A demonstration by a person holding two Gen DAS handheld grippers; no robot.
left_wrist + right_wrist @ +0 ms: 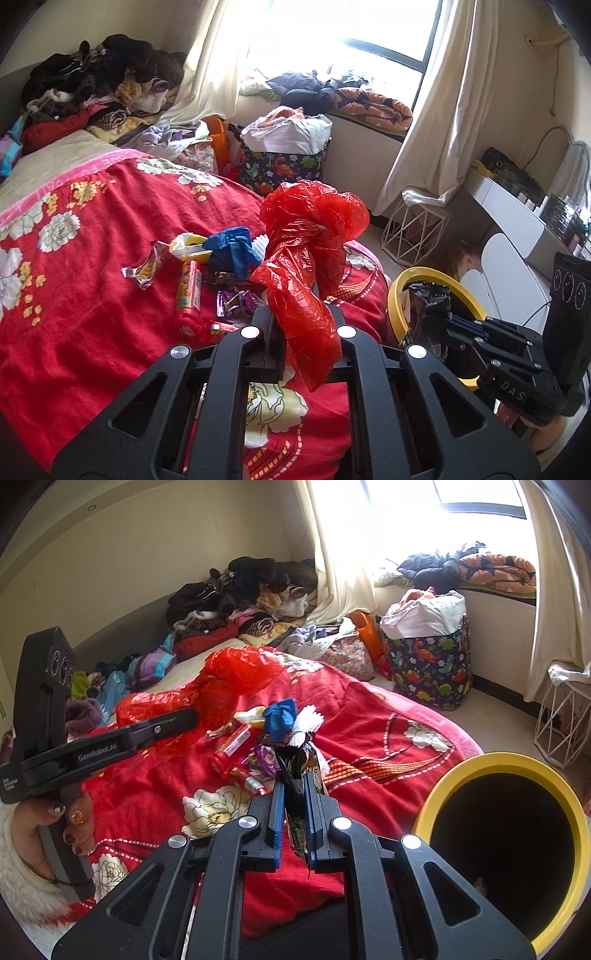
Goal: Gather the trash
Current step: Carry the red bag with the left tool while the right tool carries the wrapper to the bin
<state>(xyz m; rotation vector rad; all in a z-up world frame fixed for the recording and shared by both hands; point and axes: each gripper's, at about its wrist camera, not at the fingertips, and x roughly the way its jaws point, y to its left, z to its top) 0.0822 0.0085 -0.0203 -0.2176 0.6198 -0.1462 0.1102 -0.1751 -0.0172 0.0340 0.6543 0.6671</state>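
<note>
My left gripper is shut on a crumpled red plastic bag and holds it above the bed. In the right wrist view the same gripper and its red bag show at the left, held by a hand. My right gripper is shut on a dark printed snack wrapper next to the yellow-rimmed bin. Loose trash lies on the red blanket: a blue crumpled piece, a candy tube, a foil wrapper and a purple wrapper.
The red floral blanket covers the bed, with a clothes pile at its far end. A dinosaur-print basket stands on the floor by the window. A white wire stool and a white desk are at the right.
</note>
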